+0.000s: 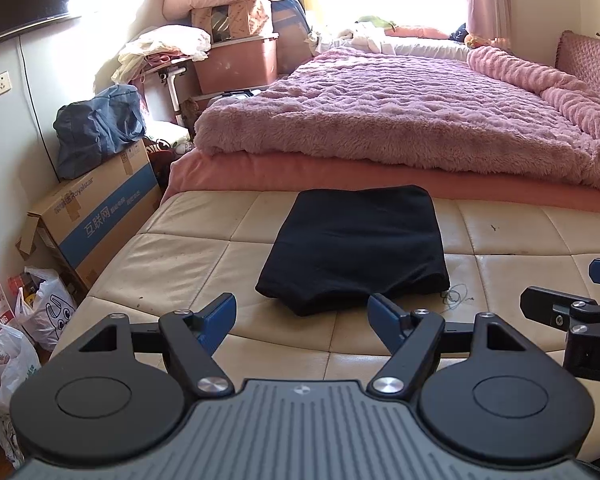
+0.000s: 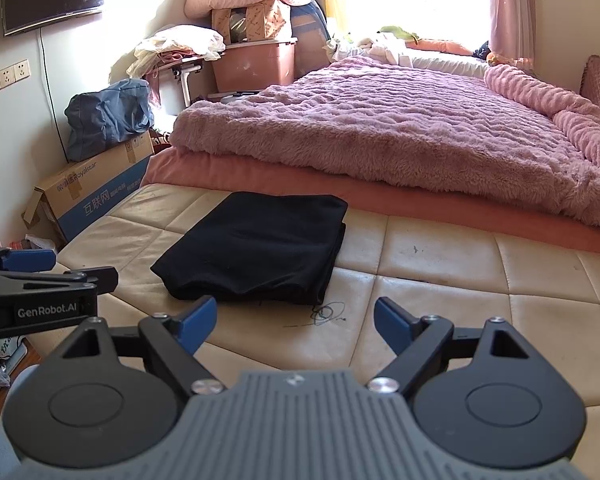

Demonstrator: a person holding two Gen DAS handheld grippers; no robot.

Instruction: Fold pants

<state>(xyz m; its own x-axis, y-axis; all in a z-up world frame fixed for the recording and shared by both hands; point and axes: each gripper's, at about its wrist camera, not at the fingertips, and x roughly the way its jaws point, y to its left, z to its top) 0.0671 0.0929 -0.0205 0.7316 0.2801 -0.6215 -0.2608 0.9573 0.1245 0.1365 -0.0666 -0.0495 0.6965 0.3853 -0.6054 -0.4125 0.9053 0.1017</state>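
Observation:
Black pants lie folded into a compact rectangle on the cream leather cushioned surface. They also show in the right wrist view. My left gripper is open and empty, held back just short of the pants' near edge. My right gripper is open and empty, near and slightly right of the pants' near corner. The right gripper shows at the left view's right edge; the left gripper shows at the right view's left edge.
A pink fuzzy blanket covers the bed behind the pants. A cardboard box with a blue bag stands at the left, plastic bags on the floor. A loose thread lies by the pants.

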